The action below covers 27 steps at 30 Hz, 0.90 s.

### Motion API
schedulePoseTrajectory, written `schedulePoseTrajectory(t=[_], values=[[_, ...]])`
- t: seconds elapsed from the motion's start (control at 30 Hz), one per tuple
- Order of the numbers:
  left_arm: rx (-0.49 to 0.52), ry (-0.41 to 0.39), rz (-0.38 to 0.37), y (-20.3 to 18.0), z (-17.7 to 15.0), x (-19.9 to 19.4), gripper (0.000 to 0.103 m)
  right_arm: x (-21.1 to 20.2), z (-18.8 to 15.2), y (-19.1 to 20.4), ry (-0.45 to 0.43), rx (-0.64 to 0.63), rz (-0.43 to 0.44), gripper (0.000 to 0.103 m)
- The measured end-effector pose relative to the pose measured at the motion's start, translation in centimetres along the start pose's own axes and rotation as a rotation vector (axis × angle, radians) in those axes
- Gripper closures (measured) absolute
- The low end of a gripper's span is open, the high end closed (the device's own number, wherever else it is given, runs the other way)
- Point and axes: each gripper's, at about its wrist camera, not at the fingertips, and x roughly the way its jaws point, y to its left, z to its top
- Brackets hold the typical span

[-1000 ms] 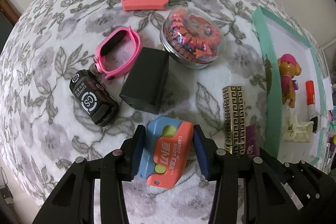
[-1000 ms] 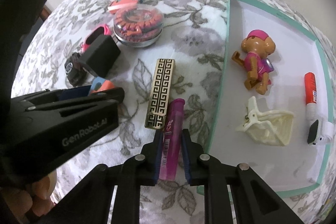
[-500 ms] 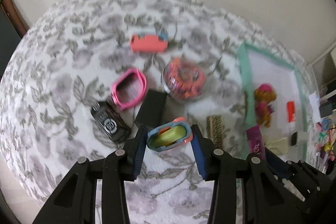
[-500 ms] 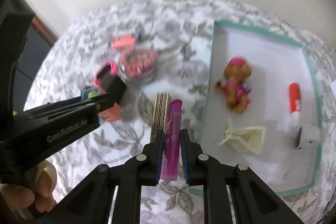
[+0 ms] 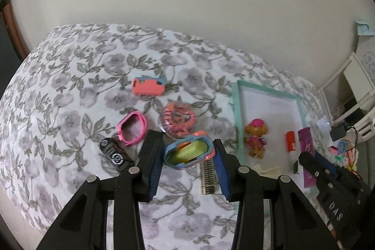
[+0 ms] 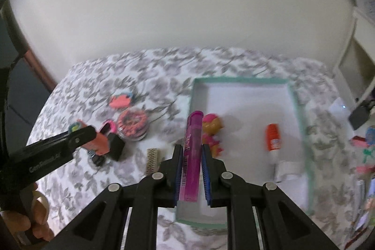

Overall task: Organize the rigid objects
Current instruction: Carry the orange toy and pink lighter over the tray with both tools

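The table (image 5: pixel 70 86) carries a cloth with a grey flower-and-leaf print. At its right side lies a shallow tray (image 5: pixel 235 109) with a mint-green rim and a white floor. Inside the tray are a toy dog (image 5: pixel 255 135) in pink, a glue stick (image 5: pixel 290 142) with an orange label, and a cream hair clip (image 5: pixel 267 170) near the front edge.

The left hand-held gripper (image 5: pixel 188 156) is held above the cloth, its blue pads clamped on the two sides of a toy case (image 5: pixel 188 151) with an orange and blue shell and a yellow-green inside. The case is clear of the table.

The right hand-held gripper (image 6: pixel 192 172) is closed tight on a purple tube (image 6: pixel 192 151), which stands out forward between the pads. The tube is held in the air over the left rim of the tray.

On the cloth to the left of the tray lie a round clear box (image 5: pixel 179 120) of orange pieces, a black block (image 6: pixel 116 144), a pink watch (image 5: pixel 131 128), a black car key (image 5: pixel 114 155), a coral-pink case (image 5: pixel 148 86) farther back, and a gold patterned bar (image 5: pixel 208 177) nearest the tray.

Part of a hand (image 6: pixel 35 214) shows at the lower left of the right wrist view, on the grip of the left hand-held gripper.
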Motion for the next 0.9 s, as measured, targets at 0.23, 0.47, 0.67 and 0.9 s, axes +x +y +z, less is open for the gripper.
schedulePoseTrajectory(t=[0.23, 0.47, 0.67, 0.9], values=[[0.049, -0.001, -0.040, -2.1, -0.3, -0.9, 0.060, -1.7, 0.3, -3.5, -0.038, 0.060, -0.063, 0.086], [0.149, 0.064, -0.074, -5.7, -1.6, 0.0, 0.060, -0.4, -0.6, -5.9, 0.035, 0.066, -0.135, 0.086], [0.248, 0.173, -0.120, -9.0, -3.7, 2.1, 0.060, 1.9, -1.7, -7.3, 0.125, 0.072, -0.169, 0.086], [0.283, 0.298, -0.185, -10.5, -5.8, 4.6, 0.060, 4.5, -3.0, -7.9, 0.220, 0.066, -0.173, 0.086]])
